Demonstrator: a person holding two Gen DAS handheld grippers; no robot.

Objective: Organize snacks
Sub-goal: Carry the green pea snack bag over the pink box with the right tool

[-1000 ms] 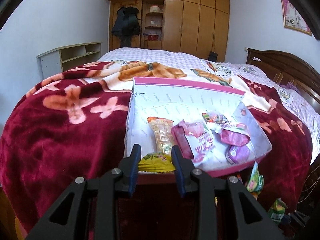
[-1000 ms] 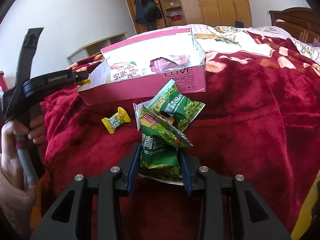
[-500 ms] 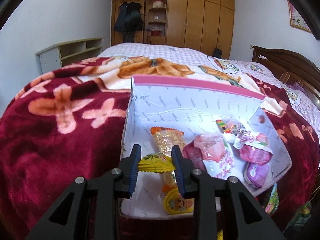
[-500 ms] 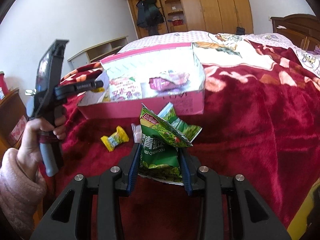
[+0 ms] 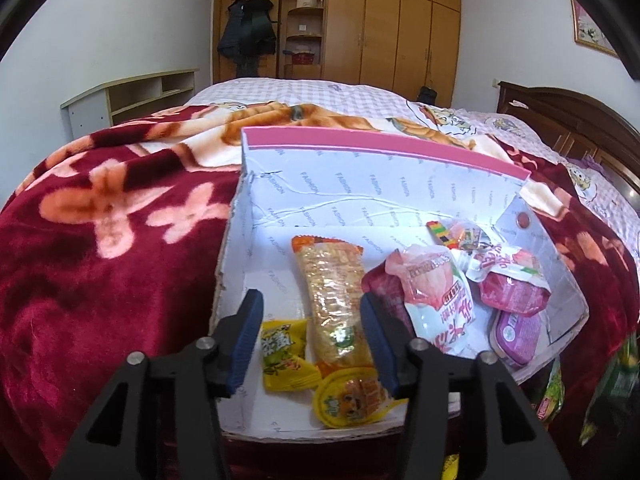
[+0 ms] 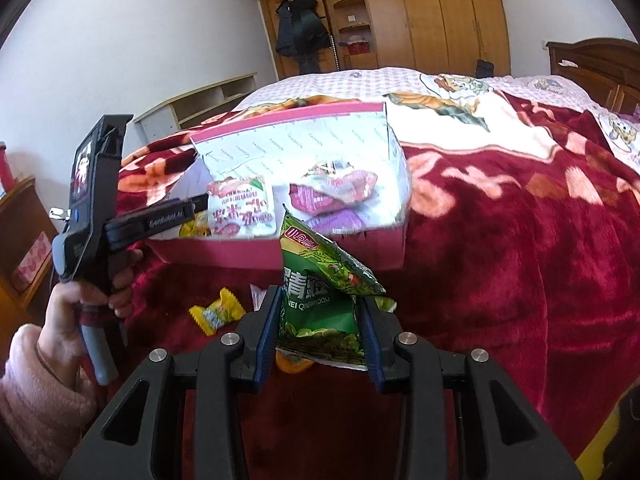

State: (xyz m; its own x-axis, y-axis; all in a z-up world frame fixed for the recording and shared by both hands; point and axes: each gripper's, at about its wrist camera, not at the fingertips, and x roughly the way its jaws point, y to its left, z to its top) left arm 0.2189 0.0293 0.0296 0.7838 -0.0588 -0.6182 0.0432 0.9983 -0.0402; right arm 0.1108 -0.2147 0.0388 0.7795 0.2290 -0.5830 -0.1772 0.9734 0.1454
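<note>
We hold the left gripper (image 5: 311, 334) over the near end of the pink-rimmed cardboard box (image 5: 360, 148), jaws spread wide with nothing between the pads. Under the gap, on the box floor, lie a small yellow candy packet (image 5: 285, 356) and a long orange-ended cracker pack (image 5: 334, 300); a round yellow-lidded jelly cup (image 5: 352, 398) sits at 6 o'clock from the cracker pack, touching it. At 3 o'clock from the cracker pack a white-and-pink pouch (image 5: 440, 304) overlaps a magenta packet (image 5: 514, 294) and a purple tub (image 5: 514, 336).

The box rests on a dark red floral blanket (image 5: 100, 260).

The right gripper (image 6: 320, 332) is closed on a green pea snack bag (image 6: 320, 304), pads pressed to both sides, bag upright with its top corner folded toward 2 o'clock. It is held above the blanket, just in front of the box's pink front wall (image 6: 320, 254), not inside it. At 9 o'clock from the bag a loose yellow wrapped candy (image 6: 218, 312) lies on the blanket. An orange item shows under the bag; we cannot tell what it is.
</note>
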